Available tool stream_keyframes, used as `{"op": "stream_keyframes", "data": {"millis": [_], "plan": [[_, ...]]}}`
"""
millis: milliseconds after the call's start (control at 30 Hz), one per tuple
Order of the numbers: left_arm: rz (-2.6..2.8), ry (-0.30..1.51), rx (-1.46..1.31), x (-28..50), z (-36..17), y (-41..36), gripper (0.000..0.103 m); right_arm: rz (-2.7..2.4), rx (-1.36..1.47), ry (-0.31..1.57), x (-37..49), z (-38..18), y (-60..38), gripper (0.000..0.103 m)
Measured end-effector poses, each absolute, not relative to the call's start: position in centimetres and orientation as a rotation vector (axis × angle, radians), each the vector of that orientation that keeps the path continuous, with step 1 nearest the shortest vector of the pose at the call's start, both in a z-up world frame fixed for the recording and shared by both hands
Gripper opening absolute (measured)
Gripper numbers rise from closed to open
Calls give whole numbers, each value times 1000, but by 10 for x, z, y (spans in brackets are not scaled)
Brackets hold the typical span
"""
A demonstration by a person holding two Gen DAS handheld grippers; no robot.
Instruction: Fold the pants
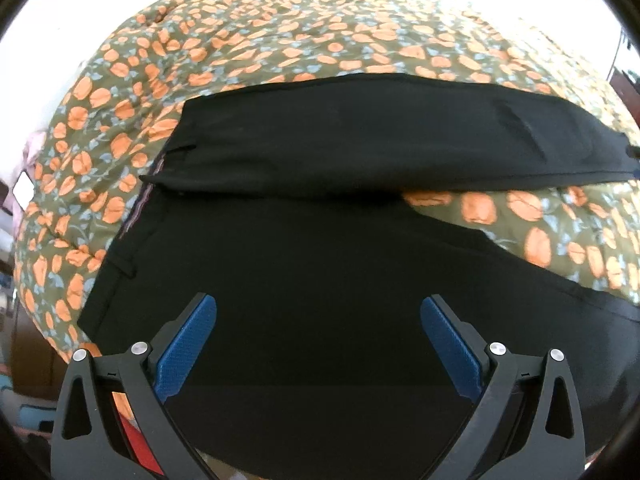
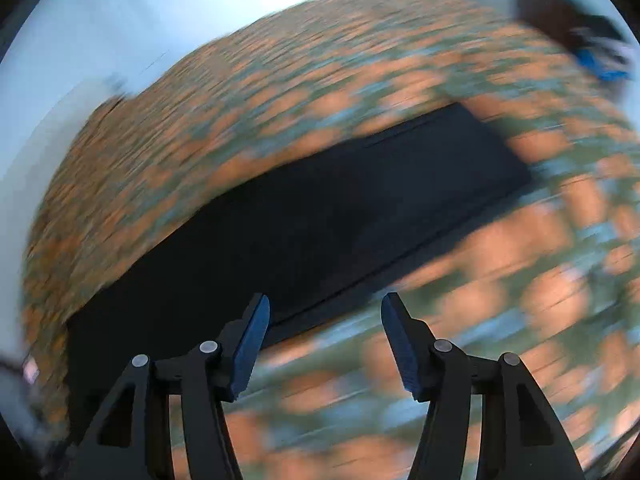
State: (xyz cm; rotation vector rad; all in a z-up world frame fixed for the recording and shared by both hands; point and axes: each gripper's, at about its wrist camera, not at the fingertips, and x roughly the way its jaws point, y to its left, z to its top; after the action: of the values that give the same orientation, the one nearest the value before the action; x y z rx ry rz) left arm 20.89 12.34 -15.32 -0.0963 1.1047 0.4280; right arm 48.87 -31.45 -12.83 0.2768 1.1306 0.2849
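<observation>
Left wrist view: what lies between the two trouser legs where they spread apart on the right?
Only bare floral bedspread shows between the legs of the black pants, a wedge widening rightward; clear in the left wrist view.

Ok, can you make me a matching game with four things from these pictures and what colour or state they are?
Things:
1. pants
2. bedspread
3. pads on the fingers
4. left gripper

Descriptions:
A. blue
B. open, with nothing between the fingers
C. black
D. olive green with orange flowers

Pairs: 1-C, 2-D, 3-A, 4-B
</observation>
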Motion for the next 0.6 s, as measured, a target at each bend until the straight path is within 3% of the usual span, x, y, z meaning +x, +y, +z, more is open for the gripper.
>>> {"op": "stream_keyframes", "data": {"millis": [333,600], "plan": [[468,1044,-121,245,-143,174,102,913,213,1300,444,-129,-24,65],[484,1016,-132,298,-158,213,102,972,134,1383,454,-184,63,66]]}}
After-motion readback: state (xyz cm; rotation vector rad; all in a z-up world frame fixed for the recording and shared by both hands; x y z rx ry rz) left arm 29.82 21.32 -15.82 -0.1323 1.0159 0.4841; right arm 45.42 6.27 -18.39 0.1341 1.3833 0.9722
